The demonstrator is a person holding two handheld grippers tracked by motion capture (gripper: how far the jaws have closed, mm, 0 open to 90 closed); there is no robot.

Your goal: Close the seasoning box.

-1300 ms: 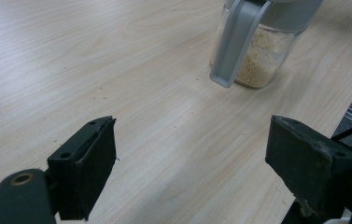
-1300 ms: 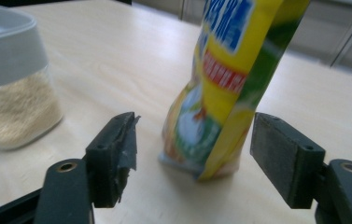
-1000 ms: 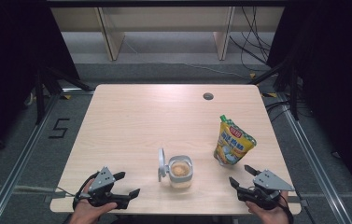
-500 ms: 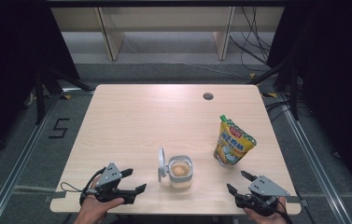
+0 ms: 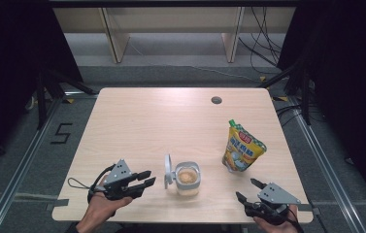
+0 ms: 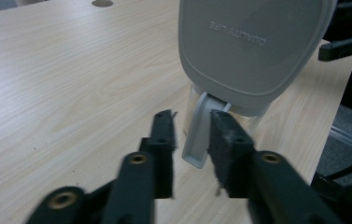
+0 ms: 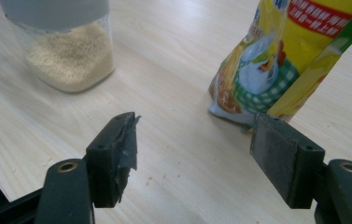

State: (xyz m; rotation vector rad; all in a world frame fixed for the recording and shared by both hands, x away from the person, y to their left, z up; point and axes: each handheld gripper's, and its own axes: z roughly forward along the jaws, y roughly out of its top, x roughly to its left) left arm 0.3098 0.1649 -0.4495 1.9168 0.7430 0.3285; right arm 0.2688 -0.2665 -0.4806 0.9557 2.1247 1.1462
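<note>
On the table [image 5: 137,121] we see a pouch [image 5: 242,148] standing upright near the right edge and, well left of it by the front edge, a clear jar [image 5: 188,179] of pale grains with its grey lid [image 5: 169,171] flipped up. Our left gripper [image 5: 146,178] sits just beside that lid; its jaws have just been closing and are now narrowly apart, with nothing pressed between them. Our right gripper [image 5: 247,190] rests in front of the pouch, jaws wide apart and empty.
</note>
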